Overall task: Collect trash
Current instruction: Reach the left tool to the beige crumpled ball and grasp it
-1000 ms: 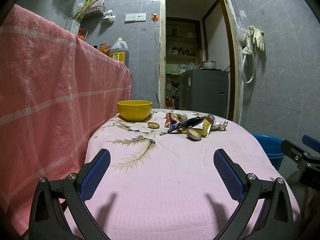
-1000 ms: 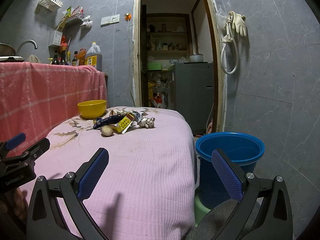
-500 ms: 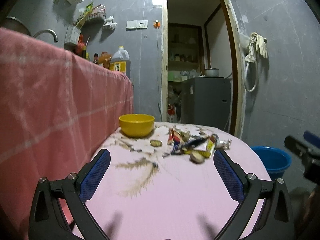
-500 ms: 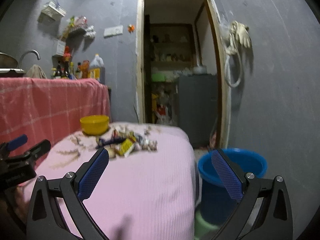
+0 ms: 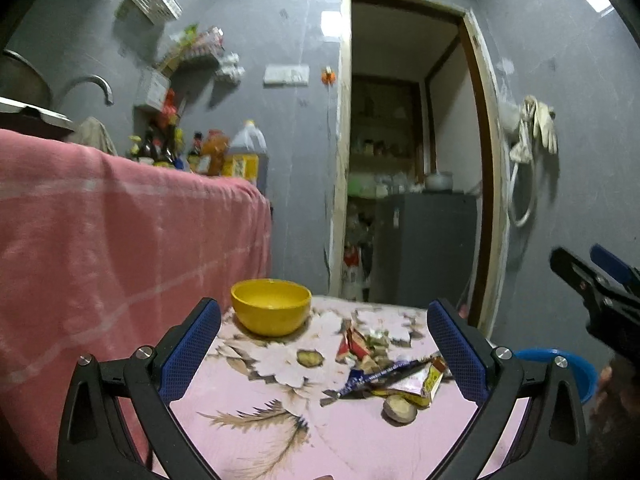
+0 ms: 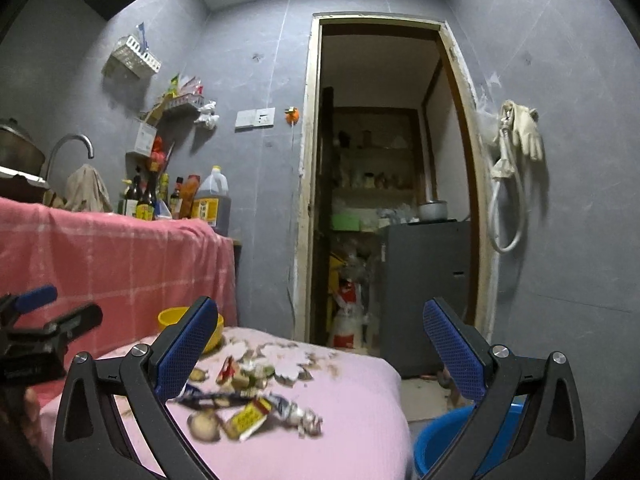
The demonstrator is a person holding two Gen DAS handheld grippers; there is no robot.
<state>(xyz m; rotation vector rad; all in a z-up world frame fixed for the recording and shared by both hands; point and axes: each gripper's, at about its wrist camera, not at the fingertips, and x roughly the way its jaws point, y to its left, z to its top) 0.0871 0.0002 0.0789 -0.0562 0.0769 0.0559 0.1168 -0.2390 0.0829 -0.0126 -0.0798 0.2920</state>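
A pile of trash [image 5: 384, 368] lies on the pink tablecloth [image 5: 344, 440]: wrappers, a dark blue packet, a yellow packet, vegetable slices. It also shows in the right wrist view [image 6: 248, 404]. My left gripper [image 5: 324, 352] is open and empty, just short of the pile. My right gripper [image 6: 320, 348] is open and empty, above the table's right part, with the pile below its left finger. The right gripper also shows at the right edge of the left wrist view [image 5: 596, 284]. A blue bucket [image 6: 460, 436] stands on the floor to the right of the table.
A yellow bowl [image 5: 271, 305] stands at the table's far left. A counter draped in pink checked cloth [image 5: 120, 248] rises on the left, with bottles [image 6: 176, 200] on it. A doorway [image 6: 384, 200] with a grey cabinet [image 6: 424, 292] is behind the table.
Both grippers have moved forward toward the trash pile and tilted upward. The pile and bowl now appear closer. Both stay open and empty.
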